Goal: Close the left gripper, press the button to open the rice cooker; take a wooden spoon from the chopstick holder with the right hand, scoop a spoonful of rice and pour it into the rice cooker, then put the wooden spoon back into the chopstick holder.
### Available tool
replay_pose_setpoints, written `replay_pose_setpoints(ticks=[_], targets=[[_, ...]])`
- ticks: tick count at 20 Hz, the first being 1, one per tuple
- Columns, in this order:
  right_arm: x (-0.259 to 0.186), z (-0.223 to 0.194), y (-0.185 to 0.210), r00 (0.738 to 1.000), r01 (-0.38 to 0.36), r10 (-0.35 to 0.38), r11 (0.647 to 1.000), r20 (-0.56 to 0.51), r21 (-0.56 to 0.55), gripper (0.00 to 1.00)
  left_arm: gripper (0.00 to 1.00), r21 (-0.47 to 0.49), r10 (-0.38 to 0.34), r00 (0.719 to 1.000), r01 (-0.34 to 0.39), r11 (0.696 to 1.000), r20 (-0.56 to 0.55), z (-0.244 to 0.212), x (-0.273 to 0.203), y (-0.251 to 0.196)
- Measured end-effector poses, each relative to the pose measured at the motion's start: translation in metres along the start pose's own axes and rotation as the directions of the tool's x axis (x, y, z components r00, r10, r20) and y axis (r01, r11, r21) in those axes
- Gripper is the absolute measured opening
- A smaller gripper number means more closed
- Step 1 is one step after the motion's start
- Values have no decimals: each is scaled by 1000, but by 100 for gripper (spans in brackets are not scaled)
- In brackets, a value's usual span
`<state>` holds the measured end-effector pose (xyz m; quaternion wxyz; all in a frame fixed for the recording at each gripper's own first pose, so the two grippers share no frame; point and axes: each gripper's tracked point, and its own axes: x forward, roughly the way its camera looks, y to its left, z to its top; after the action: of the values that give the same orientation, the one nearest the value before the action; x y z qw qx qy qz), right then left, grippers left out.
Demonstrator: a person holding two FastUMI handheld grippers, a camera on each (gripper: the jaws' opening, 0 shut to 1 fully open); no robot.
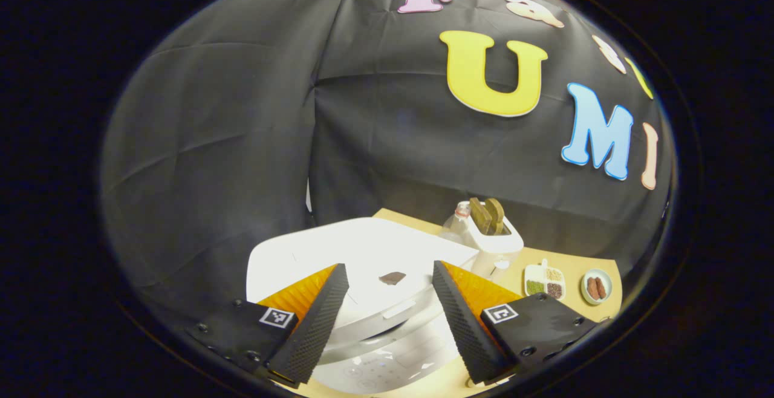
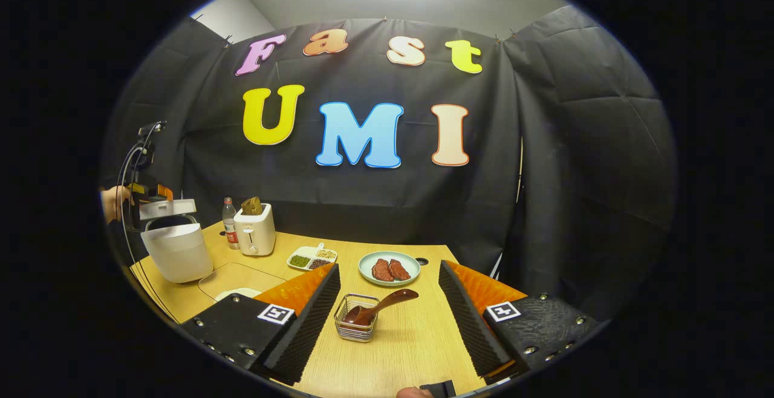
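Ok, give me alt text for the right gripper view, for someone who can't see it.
The right gripper, fingers spread open, points at a wire chopstick holder on the wooden table, with a wooden spoon leaning out of it. Beyond sit a plate of meat and a divided dish of grains; far left, a toaster and a white rice cooker.

Rice cooker (image 1: 363,277) front cut off; divided dish (image 2: 312,257) contents indistinct.
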<state>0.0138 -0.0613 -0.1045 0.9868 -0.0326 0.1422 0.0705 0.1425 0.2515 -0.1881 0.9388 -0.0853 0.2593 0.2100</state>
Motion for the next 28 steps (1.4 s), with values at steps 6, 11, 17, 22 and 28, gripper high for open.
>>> replay_pose_setpoints(ticks=[6,11,17,22,28], targets=[[5,-3,0,1000,0,0,1000,-11,10,100,98,-25,28,996,-30,999,-85,-41,12,7],[13,-6,7,1000,-6,6,1000,-24,30,100,98,41,40,992,-35,999,-118,-56,9,9],[21,3,26,999,-37,38,999,-9,30,100,97,58,-3,999,7,998,-54,-48,12,3],[26,36,41,997,-66,64,996,37,55,100,98,71,-95,990,87,994,105,0,-28,-22],[27,87,54,995,-82,73,986,66,149,99,99,134,-253,925,223,966,283,69,-123,-74]])
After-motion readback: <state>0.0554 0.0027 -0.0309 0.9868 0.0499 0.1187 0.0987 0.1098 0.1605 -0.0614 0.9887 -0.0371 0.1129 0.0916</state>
